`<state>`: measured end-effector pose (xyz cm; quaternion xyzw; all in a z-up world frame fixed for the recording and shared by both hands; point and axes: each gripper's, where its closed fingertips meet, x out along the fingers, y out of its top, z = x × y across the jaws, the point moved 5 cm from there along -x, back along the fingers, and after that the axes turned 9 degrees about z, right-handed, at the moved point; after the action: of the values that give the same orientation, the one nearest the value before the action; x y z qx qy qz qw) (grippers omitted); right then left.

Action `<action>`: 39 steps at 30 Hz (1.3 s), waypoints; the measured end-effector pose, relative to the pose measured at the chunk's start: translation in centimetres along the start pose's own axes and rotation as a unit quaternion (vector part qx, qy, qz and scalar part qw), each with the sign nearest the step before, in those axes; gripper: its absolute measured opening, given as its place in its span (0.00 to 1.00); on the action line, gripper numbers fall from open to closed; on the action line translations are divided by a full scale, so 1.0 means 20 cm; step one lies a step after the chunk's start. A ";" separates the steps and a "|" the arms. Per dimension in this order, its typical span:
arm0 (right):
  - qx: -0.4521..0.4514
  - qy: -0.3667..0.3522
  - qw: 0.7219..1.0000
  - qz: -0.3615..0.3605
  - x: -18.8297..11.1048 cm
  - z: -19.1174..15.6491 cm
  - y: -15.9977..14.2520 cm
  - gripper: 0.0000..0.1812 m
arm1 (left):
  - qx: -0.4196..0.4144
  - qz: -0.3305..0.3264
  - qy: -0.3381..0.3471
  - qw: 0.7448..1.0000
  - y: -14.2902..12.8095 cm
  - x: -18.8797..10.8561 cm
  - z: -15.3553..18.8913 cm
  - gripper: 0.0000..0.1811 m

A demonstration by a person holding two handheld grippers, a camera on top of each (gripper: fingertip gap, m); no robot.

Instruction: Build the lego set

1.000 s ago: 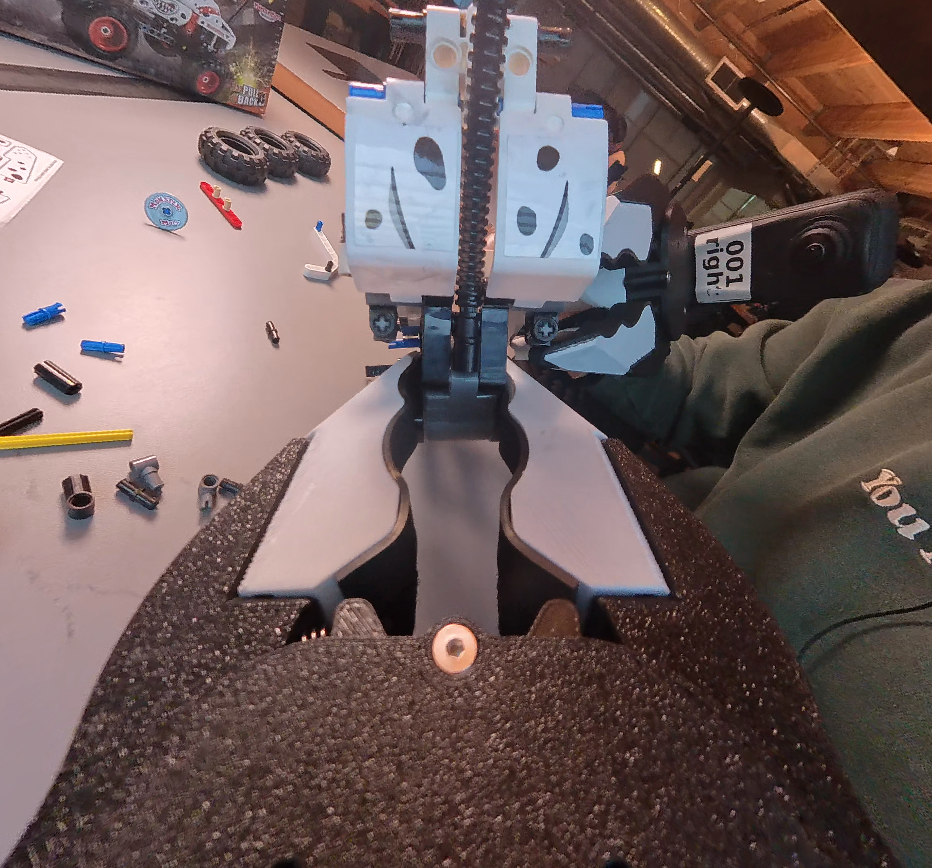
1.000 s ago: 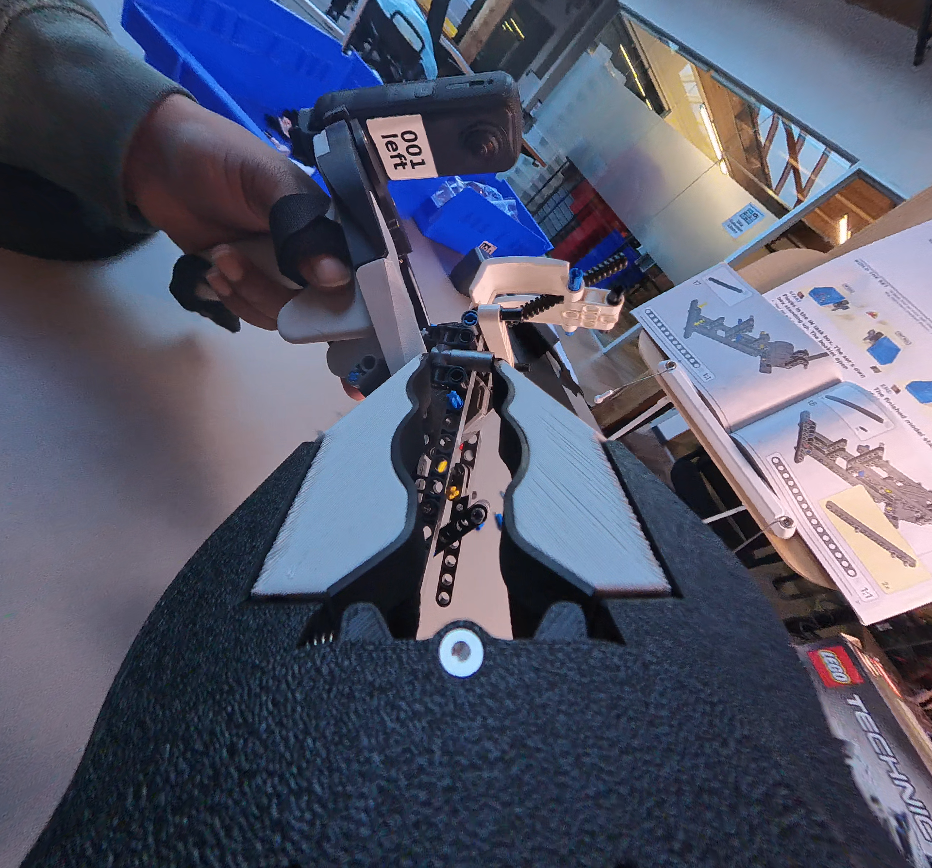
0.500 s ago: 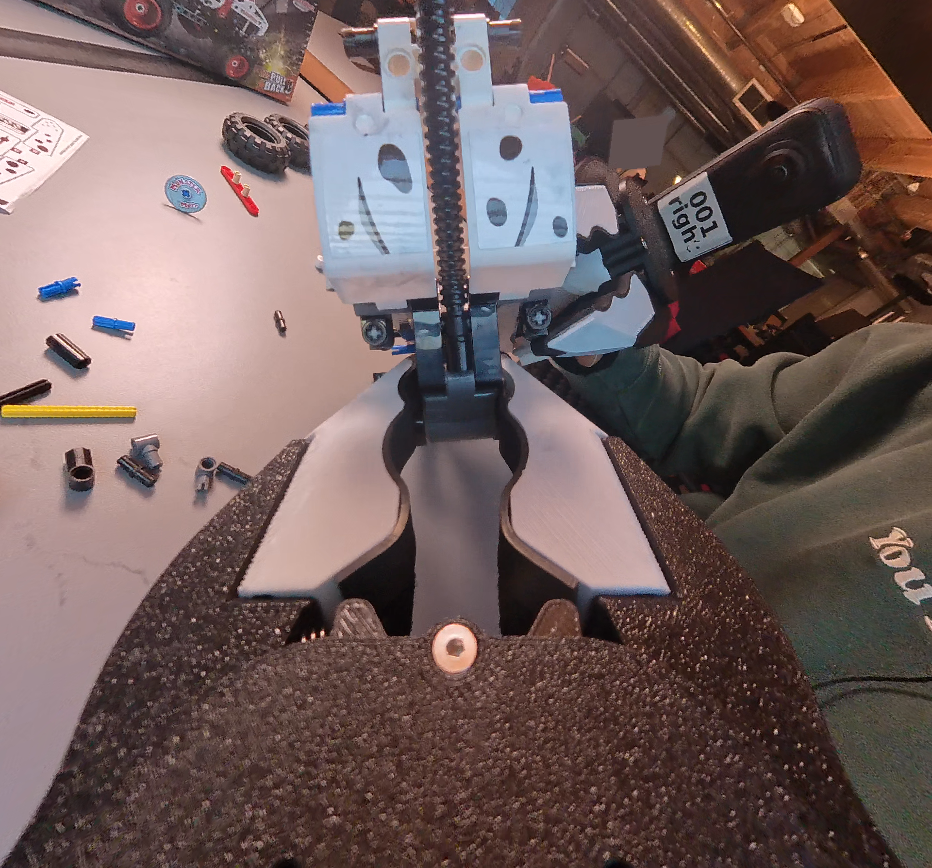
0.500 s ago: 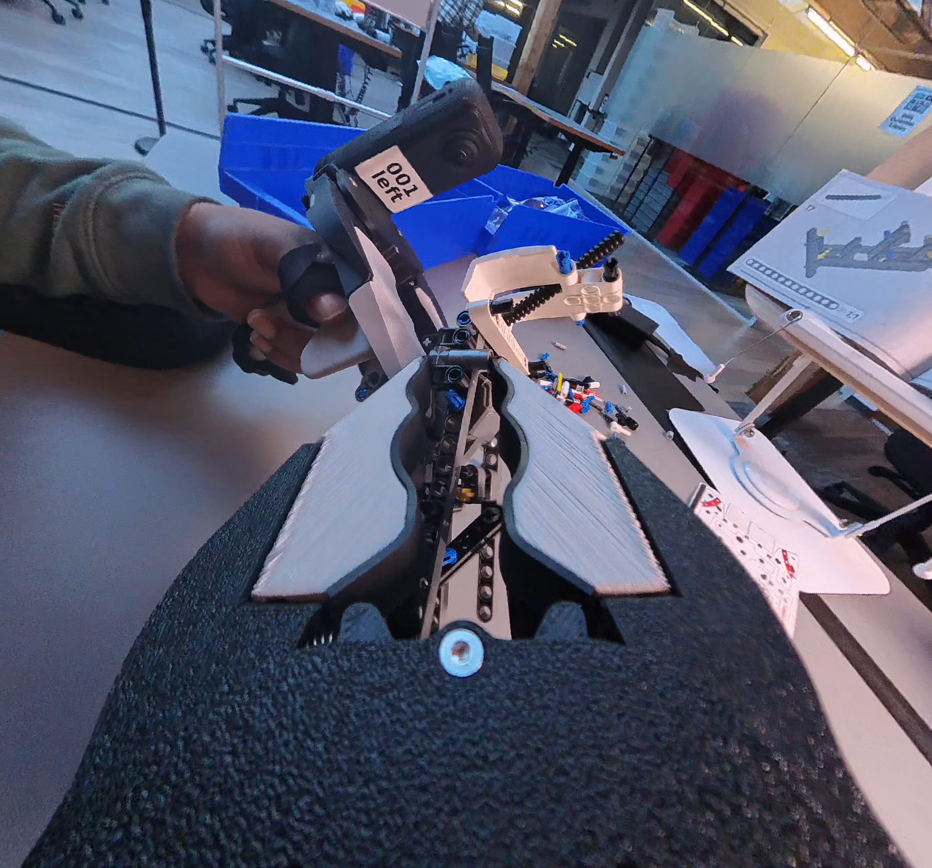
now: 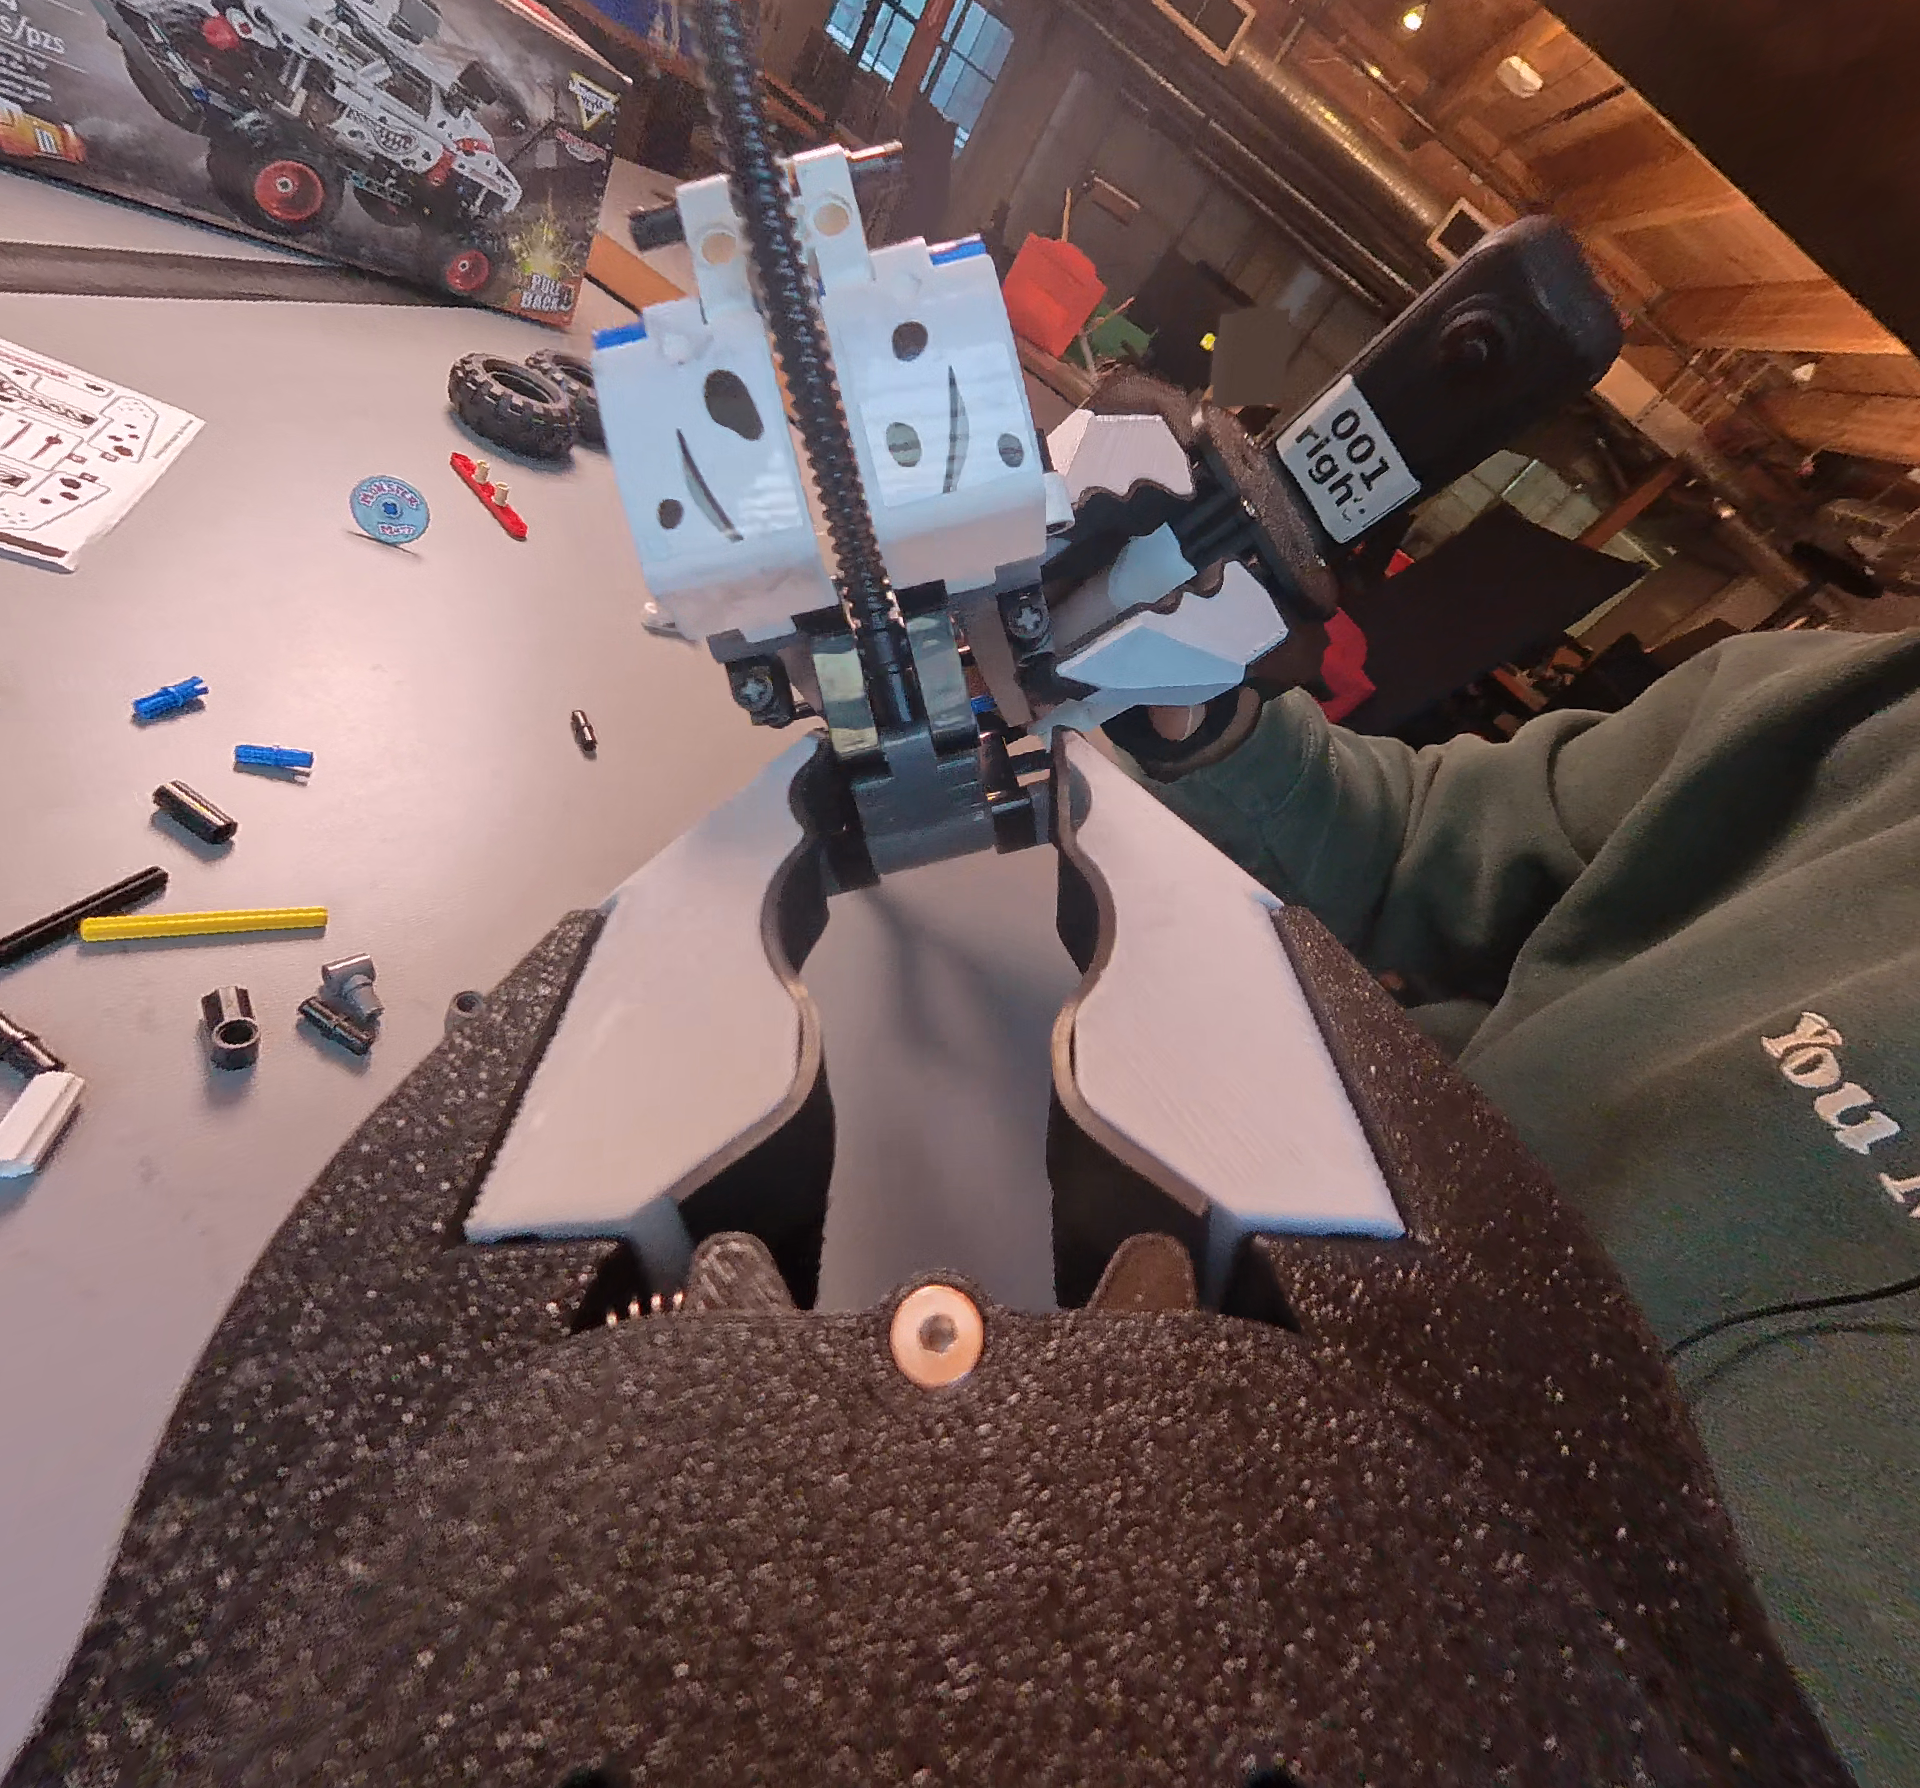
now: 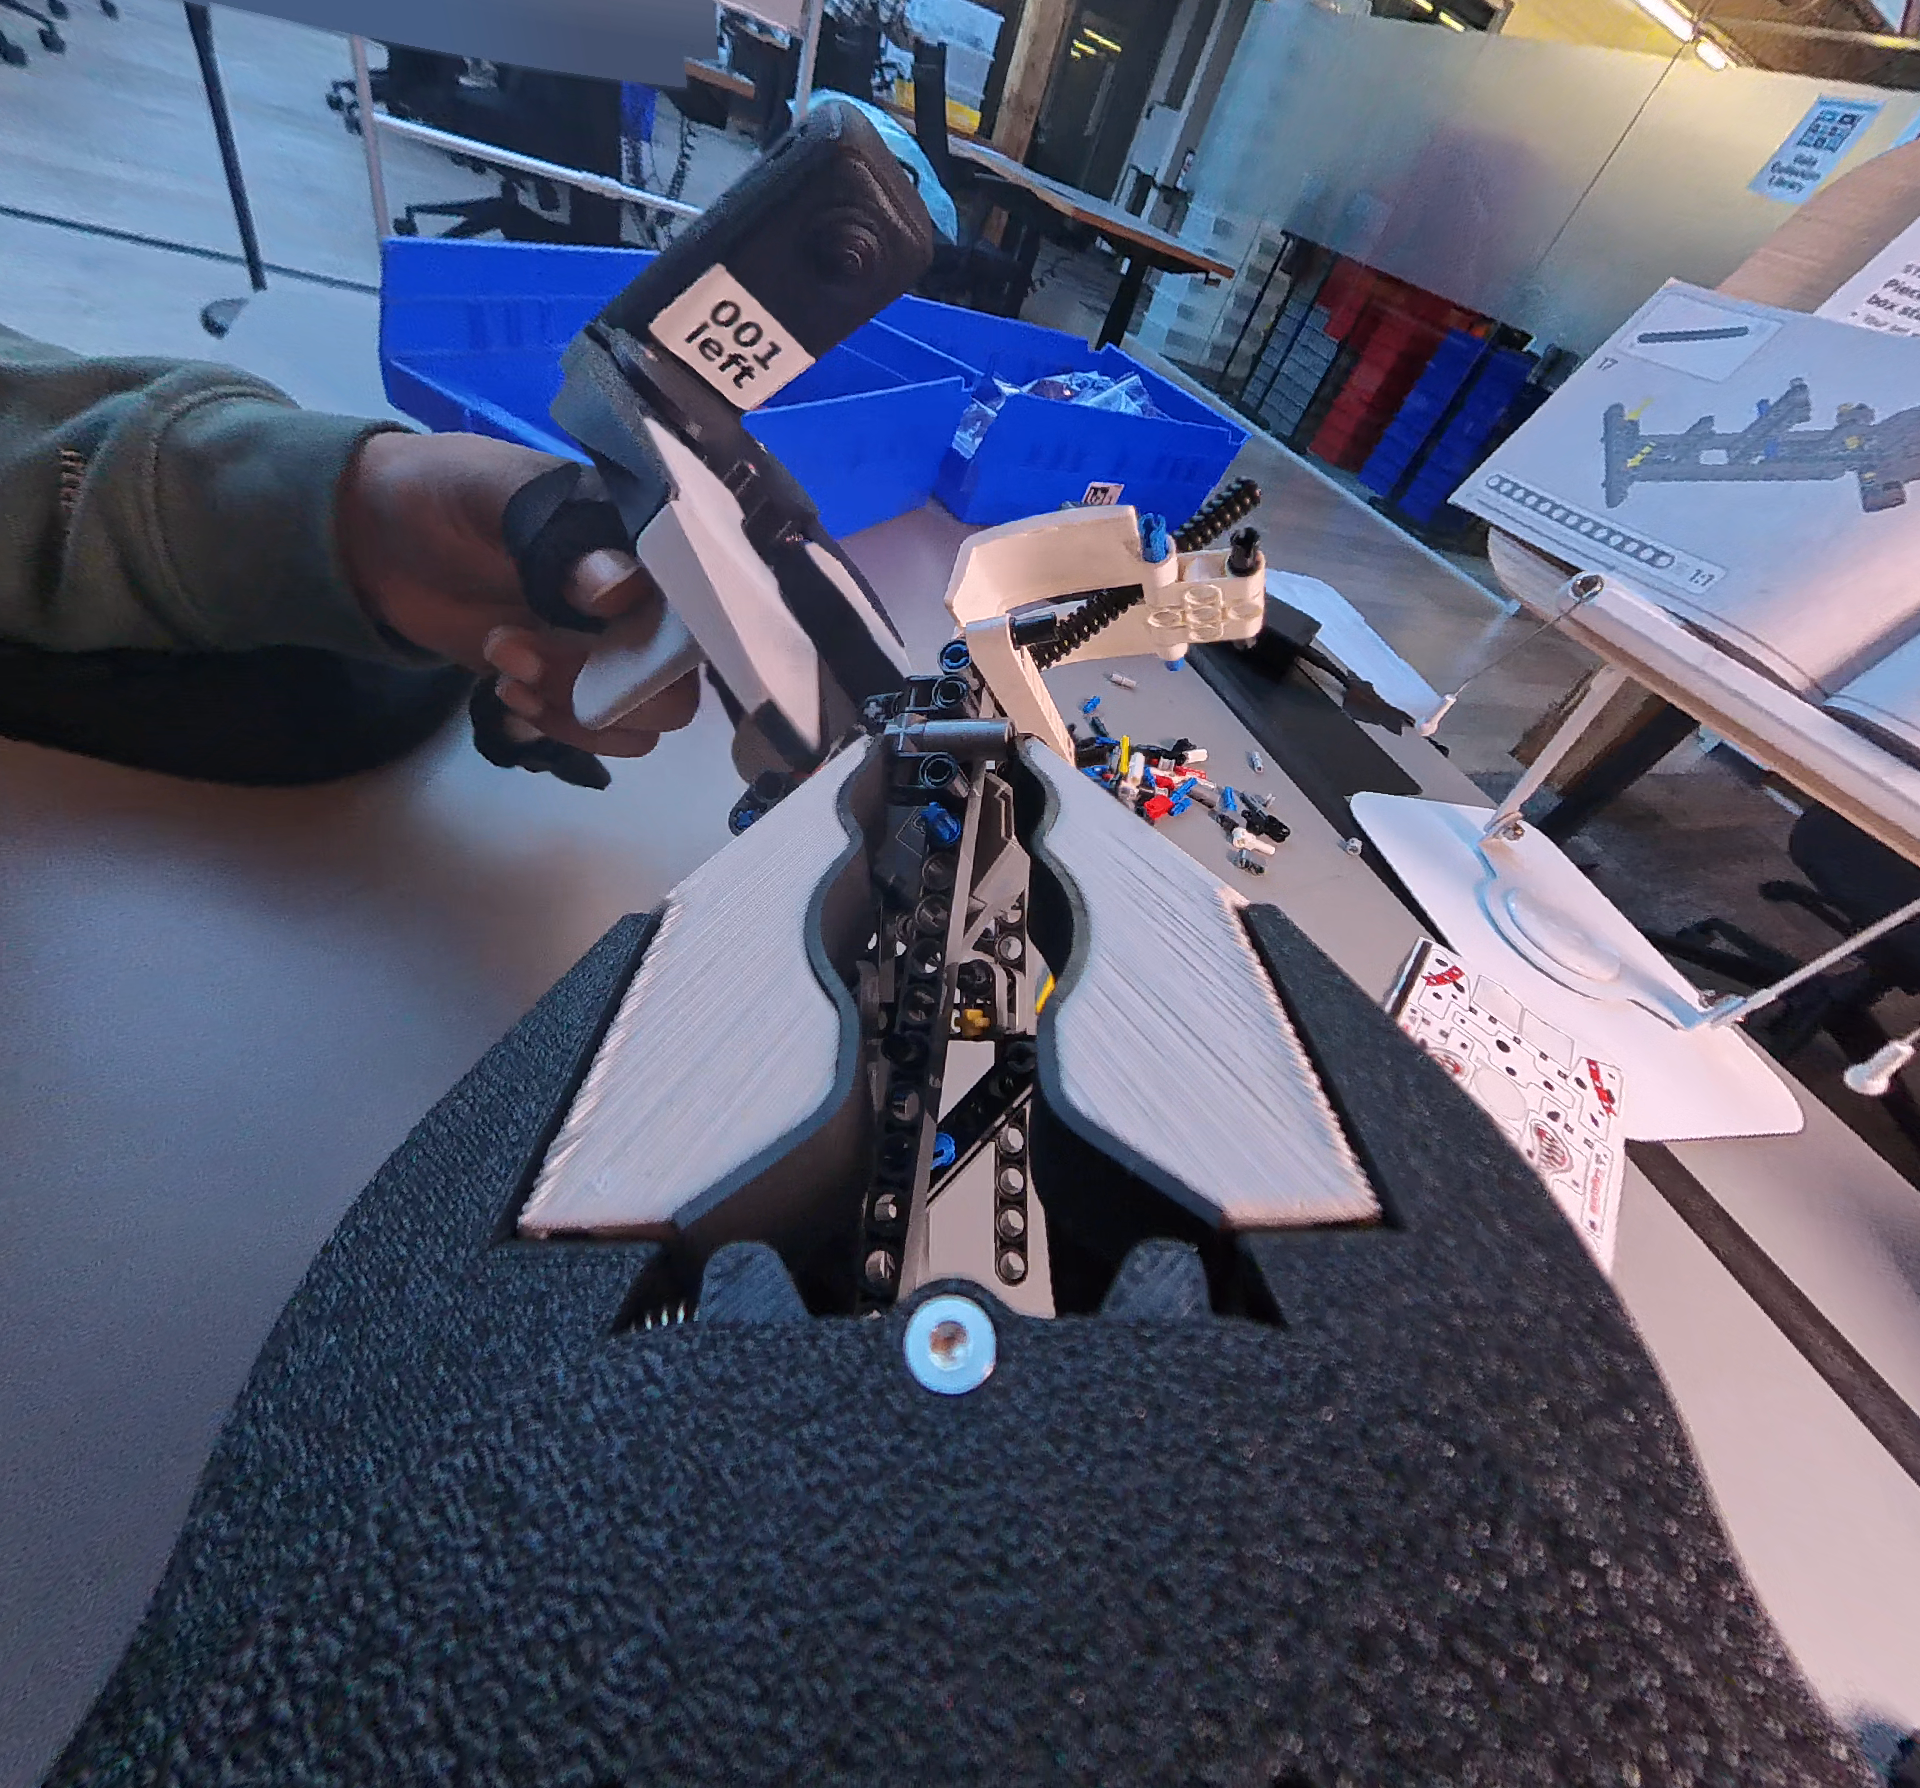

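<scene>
The lego truck model is held in the air between both grippers. In the left wrist view its white spotted body with a black ribbed hose faces me, tilted left. My left gripper is shut on the dark grey block at the model's end. My right gripper is shut on the black beam chassis, with the white body past its tips. The right gripper also shows in the left wrist view, at the model's right side. The left gripper shows in the right wrist view, held by a hand.
On the grey table lie tires, a yellow axle, blue pins, a sticker sheet and the set's box. Blue bins, a pile of small pieces and an instruction booklet on a stand are at the right. The grippers are tip to tip, or close to it. The yellow axle is about 15 centimetres from my left fingertips.
Both grippers have turned together with the model; it now leans left in the left wrist view. The right wrist view has swung down toward the table. Both holds are kept.
</scene>
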<state>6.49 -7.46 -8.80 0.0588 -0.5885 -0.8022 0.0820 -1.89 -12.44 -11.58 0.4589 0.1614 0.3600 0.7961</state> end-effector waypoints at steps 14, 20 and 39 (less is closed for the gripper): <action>-0.073 -0.007 0.997 0.015 0.01 -0.06 0.00 0.13 | 0.012 0.005 0.004 1.000 -0.01 0.00 -0.01 0.16; -0.091 -0.014 0.996 0.008 0.02 -0.07 -0.02 0.13 | 0.010 -0.002 0.023 1.000 -0.03 0.01 -0.03 0.15; -0.018 -0.028 0.999 -0.002 0.03 -0.03 0.05 0.05 | 0.039 -0.023 0.047 0.998 -0.05 0.04 -0.02 0.14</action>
<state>6.13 -8.47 -8.10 0.0364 -0.5759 -0.8141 0.0651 -1.19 -12.02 -12.62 0.4681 0.2235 0.3560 0.7773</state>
